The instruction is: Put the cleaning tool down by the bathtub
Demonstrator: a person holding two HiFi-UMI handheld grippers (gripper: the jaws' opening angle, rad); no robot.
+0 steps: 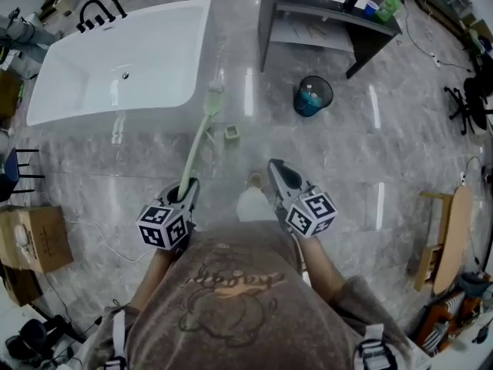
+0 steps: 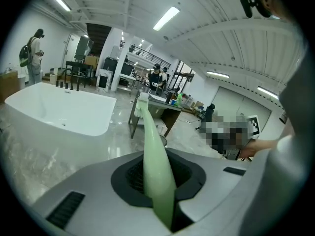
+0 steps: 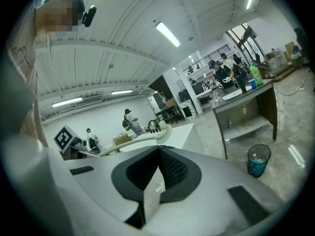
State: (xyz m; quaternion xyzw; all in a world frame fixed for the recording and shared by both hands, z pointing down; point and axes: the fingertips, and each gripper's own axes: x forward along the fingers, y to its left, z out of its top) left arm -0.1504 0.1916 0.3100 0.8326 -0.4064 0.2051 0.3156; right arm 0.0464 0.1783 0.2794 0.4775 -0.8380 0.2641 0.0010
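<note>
My left gripper (image 1: 188, 186) grasps the cleaning tool (image 1: 199, 141), held short of the bathtub (image 1: 108, 114); my right gripper (image 1: 277, 168) is clenched and empty. Set-down not yet done.

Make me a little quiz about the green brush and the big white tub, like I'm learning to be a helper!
1. What is between the jaws of the right gripper?
2. Which one holds the green brush? A) the left gripper B) the right gripper C) both
3. True or false: the brush lies inside the white bathtub.

Key:
1. Nothing. It is empty.
2. A. Its jaws are closed on the handle.
3. False. The brush is held above the floor, beside the bathtub.
</note>
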